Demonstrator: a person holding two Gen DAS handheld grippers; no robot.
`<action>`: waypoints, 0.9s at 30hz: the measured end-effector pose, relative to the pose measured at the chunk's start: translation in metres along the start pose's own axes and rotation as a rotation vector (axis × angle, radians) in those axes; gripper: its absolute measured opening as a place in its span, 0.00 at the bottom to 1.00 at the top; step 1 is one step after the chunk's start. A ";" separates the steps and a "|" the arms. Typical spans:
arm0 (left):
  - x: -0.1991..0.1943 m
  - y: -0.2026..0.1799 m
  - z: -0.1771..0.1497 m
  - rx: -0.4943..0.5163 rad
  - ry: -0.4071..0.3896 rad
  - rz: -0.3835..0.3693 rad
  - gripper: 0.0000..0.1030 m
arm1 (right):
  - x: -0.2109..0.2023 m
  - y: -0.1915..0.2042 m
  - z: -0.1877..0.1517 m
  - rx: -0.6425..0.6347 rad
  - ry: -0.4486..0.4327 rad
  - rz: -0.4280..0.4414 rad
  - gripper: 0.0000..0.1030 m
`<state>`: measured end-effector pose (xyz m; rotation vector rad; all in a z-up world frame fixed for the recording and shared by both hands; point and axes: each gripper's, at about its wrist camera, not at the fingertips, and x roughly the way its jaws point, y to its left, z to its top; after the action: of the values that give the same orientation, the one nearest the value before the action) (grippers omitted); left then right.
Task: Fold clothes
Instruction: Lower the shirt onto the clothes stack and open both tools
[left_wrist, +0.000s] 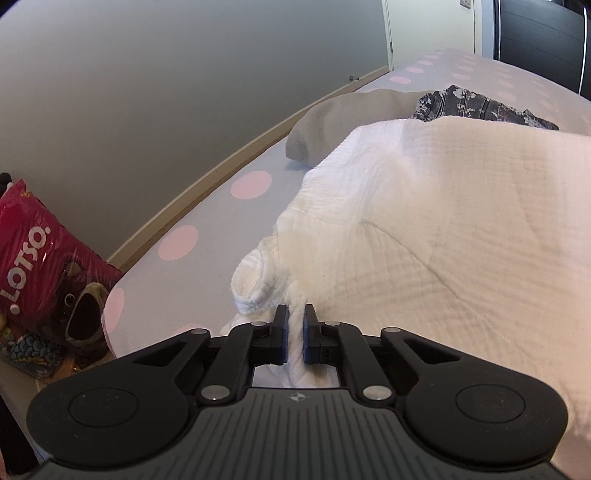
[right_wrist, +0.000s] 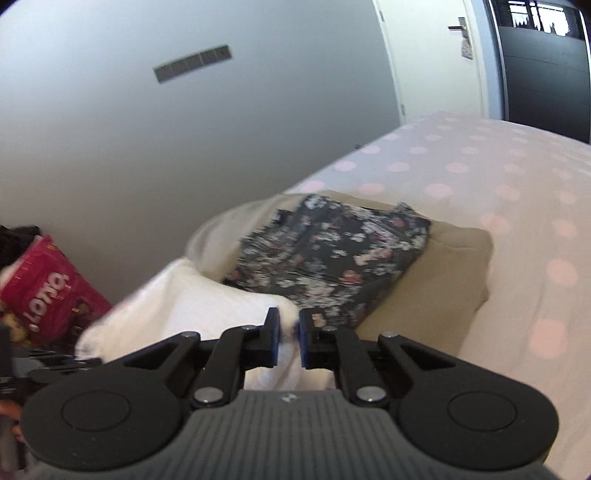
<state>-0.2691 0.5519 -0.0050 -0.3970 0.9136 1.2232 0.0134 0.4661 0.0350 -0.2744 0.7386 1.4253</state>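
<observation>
Both tongs (left_wrist: 294, 314) (right_wrist: 287, 317) pinch bunched, crinkly white cloth (left_wrist: 424, 221) on a dotted sheet (left_wrist: 207, 229).

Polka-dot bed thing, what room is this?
Most likely a bedroom: a bed with a pink-dotted sheet, clothes piled on it, like the floral garment, and a door beyond the bed.

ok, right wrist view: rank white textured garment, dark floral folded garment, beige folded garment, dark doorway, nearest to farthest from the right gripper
1. White textured garment: between the jaws of the right gripper.
2. Dark floral folded garment: just ahead, stacked on the beige one.
3. Beige folded garment: beneath it, extending right.
4. Dark doorway: upper right, past the bed.
</observation>
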 end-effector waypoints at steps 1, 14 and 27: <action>0.000 0.000 0.000 -0.007 0.001 0.000 0.05 | 0.009 -0.003 -0.003 0.003 0.017 -0.027 0.11; -0.014 0.006 -0.004 -0.006 -0.063 0.018 0.15 | 0.045 -0.025 -0.034 0.097 0.065 -0.202 0.36; -0.069 -0.003 -0.027 -0.003 -0.172 -0.020 0.23 | -0.051 0.039 -0.092 -0.014 -0.010 -0.201 0.35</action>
<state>-0.2806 0.4890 0.0316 -0.2977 0.7593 1.2204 -0.0493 0.3776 0.0063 -0.3427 0.6742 1.2409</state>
